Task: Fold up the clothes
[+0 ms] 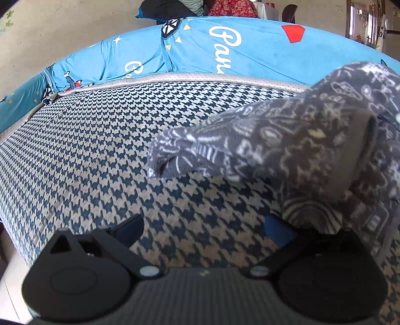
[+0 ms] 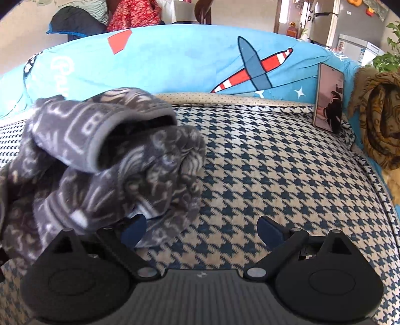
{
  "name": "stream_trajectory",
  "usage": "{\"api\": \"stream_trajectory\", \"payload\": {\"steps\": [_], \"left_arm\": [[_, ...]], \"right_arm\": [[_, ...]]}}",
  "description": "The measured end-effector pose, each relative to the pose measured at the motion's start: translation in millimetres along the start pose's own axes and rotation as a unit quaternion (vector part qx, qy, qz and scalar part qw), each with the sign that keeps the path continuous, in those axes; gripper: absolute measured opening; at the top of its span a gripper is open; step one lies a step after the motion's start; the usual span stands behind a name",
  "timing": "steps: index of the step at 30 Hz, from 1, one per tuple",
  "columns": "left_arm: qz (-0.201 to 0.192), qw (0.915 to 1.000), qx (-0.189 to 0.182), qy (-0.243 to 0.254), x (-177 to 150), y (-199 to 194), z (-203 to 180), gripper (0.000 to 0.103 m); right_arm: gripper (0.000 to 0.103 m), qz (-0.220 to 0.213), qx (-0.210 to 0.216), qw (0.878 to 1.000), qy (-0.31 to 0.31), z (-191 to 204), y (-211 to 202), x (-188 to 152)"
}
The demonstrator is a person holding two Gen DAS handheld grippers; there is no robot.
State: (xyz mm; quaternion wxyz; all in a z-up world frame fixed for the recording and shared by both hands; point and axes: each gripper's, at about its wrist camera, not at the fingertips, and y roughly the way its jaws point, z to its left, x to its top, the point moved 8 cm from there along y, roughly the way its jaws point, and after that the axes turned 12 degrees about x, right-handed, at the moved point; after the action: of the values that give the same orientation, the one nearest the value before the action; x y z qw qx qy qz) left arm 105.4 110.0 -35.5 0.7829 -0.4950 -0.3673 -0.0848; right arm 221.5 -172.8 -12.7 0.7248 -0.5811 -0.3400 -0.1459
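A grey fleece garment point(image 1: 287, 150) with a pale doodle print is bunched up on the houndstooth-covered surface point(image 1: 100, 155). In the left wrist view it fills the right side and hangs over the right finger point(image 1: 277, 231). My left gripper point(image 1: 203, 230) is open, with only the checked cover between its jaws. In the right wrist view the same garment point(image 2: 105, 160) is heaped at the left, a hemmed opening facing me, and it drapes onto the left finger point(image 2: 133, 231). My right gripper point(image 2: 202, 230) stands wide open over bare houndstooth cover point(image 2: 275, 175), its pads pressing on nothing.
A blue cushion point(image 2: 175, 62) printed with a plane runs along the back edge. A phone point(image 2: 328, 97) leans upright against it at the right. A brown-and-yellow cloth point(image 2: 380, 120) lies at the far right, with a plant point(image 2: 390, 57) behind it. More clothes point(image 2: 135, 15) are piled beyond the cushion.
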Motion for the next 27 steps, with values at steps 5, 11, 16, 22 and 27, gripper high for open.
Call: {"api": "stream_trajectory", "payload": {"steps": [5, 11, 16, 22, 27], "left_arm": [[0.008, 0.9997, -0.023, 0.001, -24, -27, 3, 0.103], [0.017, 0.9993, -0.032, -0.003, -39, -49, 10, 0.103], [0.017, 0.9992, -0.037, 0.002, -47, -63, 8, 0.103], [0.006, 0.9991, -0.035, 0.023, -50, -79, -3, 0.103], [-0.004, 0.9988, -0.036, 0.032, -51, -92, -6, 0.103]], "right_arm": [[0.099, 0.009, 0.023, 0.999, -0.021, 25, -20, -33], [0.099, 0.019, 0.049, 0.998, -0.026, 41, -34, -62], [0.099, 0.017, 0.055, 0.998, -0.014, 39, -40, -75], [0.099, 0.016, 0.061, 0.998, 0.004, 36, -46, -82], [0.099, 0.010, 0.063, 0.998, -0.003, 37, -49, -83]]}}
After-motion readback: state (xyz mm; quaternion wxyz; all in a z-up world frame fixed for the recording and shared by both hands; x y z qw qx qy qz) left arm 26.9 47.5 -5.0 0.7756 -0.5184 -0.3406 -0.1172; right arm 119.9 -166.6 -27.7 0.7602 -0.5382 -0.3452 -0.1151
